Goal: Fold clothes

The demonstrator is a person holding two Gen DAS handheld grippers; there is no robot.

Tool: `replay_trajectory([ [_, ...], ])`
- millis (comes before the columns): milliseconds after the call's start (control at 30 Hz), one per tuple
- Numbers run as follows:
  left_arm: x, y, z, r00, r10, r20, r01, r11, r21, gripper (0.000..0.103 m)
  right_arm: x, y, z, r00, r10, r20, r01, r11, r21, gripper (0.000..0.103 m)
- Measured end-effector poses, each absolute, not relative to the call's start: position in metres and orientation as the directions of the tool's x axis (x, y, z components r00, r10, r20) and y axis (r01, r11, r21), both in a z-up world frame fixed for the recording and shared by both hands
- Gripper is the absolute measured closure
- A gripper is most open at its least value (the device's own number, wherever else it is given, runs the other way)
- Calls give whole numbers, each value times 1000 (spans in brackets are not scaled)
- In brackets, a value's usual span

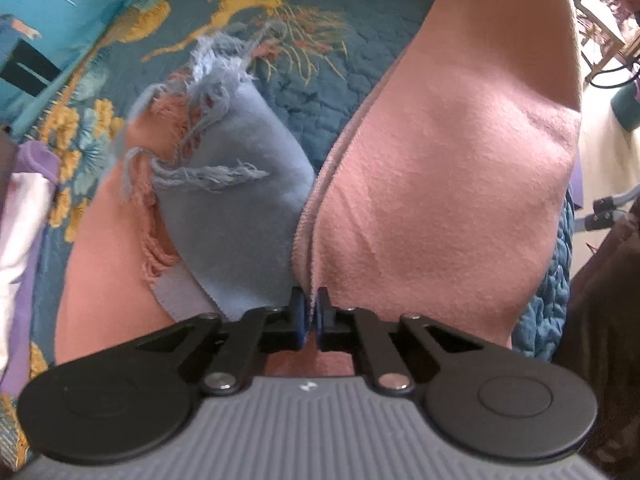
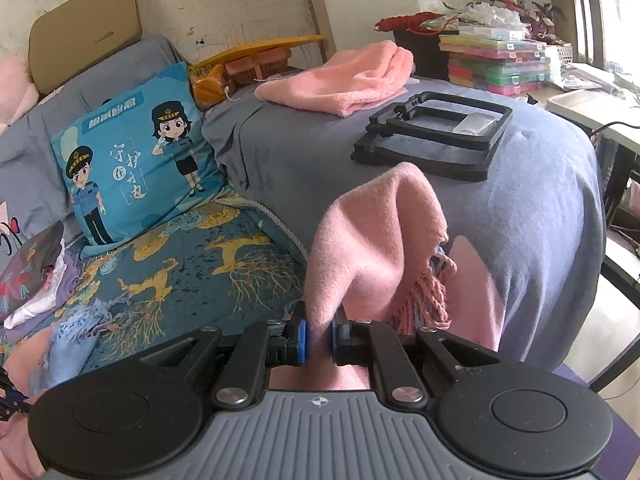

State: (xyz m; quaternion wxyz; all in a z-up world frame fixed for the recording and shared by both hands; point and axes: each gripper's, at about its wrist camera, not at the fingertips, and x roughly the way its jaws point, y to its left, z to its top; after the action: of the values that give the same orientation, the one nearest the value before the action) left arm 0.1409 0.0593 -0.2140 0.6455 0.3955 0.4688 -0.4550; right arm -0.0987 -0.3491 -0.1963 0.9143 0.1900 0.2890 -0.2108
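A pink and light-blue fringed scarf (image 1: 440,168) hangs over the patterned blue bedspread (image 1: 312,92). My left gripper (image 1: 311,320) is shut on its edge, with pink cloth rising to the right and a blue fringed flap (image 1: 236,208) to the left. My right gripper (image 2: 319,338) is shut on another part of the same scarf (image 2: 372,240), a pink fold standing above the pads with the fringe (image 2: 424,300) hanging at its right. The scarf's blue fringed end (image 2: 76,332) lies on the bedspread at the lower left of the right wrist view.
A blue cartoon pillow (image 2: 136,152) leans at the sofa back. A grey-covered block (image 2: 440,208) carries black frames (image 2: 436,136) and a folded pink towel (image 2: 344,80). White and purple clothes (image 1: 20,240) lie at the left. Coloured boxes (image 2: 496,60) stand behind.
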Motion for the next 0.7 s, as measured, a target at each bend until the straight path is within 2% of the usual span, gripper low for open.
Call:
replay_trajectory([
  [200, 112, 83, -192, 285, -320, -904, 912, 381, 153, 99, -113, -347, -203, 727, -277, -629, 482, 858, 179, 92],
  [400, 85, 115, -163, 402, -430, -809, 839, 526, 138, 99, -132, -353, -215, 700, -248, -669, 462, 872, 161, 90],
  [567, 62, 148, -150, 482, -455, -749, 774, 622, 120, 99, -137, -354, -222, 709, -202, -675, 426, 886, 182, 93],
  [700, 43, 174, -136, 553, -454, -698, 703, 704, 100, 99, -126, -343, -217, 747, -169, -643, 385, 899, 210, 95],
])
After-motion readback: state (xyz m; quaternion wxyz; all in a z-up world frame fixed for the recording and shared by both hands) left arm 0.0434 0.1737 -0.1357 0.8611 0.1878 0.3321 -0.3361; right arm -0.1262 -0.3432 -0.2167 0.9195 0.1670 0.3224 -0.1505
